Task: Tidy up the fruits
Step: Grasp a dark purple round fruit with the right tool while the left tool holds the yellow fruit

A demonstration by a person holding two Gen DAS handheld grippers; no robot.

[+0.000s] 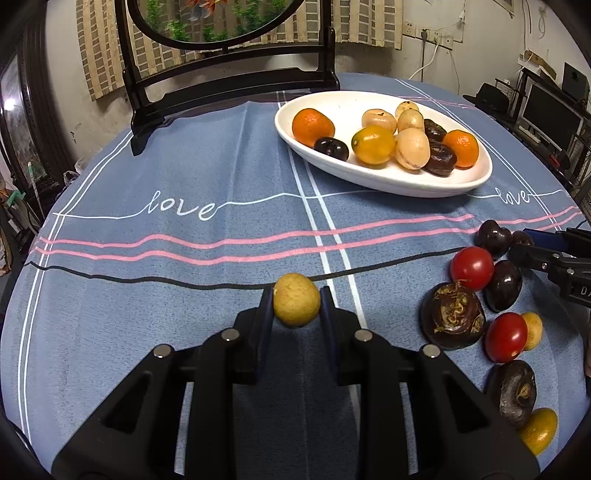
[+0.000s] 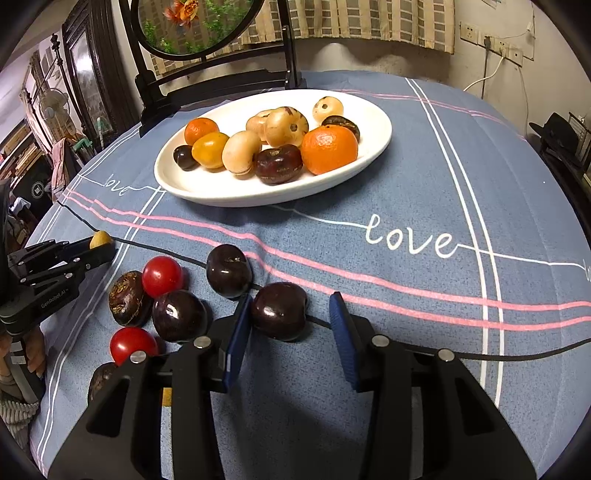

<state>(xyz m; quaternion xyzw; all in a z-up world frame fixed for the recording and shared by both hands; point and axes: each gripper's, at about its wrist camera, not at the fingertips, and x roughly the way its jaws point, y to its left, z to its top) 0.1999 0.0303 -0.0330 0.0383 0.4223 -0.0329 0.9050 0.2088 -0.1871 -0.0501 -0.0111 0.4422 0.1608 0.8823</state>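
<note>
Our left gripper (image 1: 296, 303) is closed on a small yellow fruit (image 1: 296, 304), which sits between the two pads and is lifted a little above the blue tablecloth (image 1: 166, 295). Our right gripper (image 2: 291, 317) has its blue pads apart, and a dark glossy fruit (image 2: 279, 310) lies on the cloth between them; the left pad (image 2: 238, 328) is touching it or almost touching it, while the right pad (image 2: 345, 332) is clearly away from it, so we do not grip it. Just to the left of this fruit lie more loose fruits: a second dark fruit (image 2: 229, 270), a third dark fruit (image 2: 179, 315), two red tomatoes (image 2: 161, 276) (image 2: 133, 345) and a rough brown water chestnut (image 2: 127, 298). Farther back on the table stands a white oval plate (image 2: 207, 188). It holds two oranges (image 2: 328, 148) (image 2: 200, 130), a yellow-orange fruit (image 2: 210, 149), several pale beige fruits (image 2: 242, 152) and some dark ones (image 2: 279, 164). Behind the plate we see a dark wooden stand with a round painted panel (image 2: 195, 26). In the right wrist view, the left gripper appears at the left edge with the yellow fruit at its tip.
</note>
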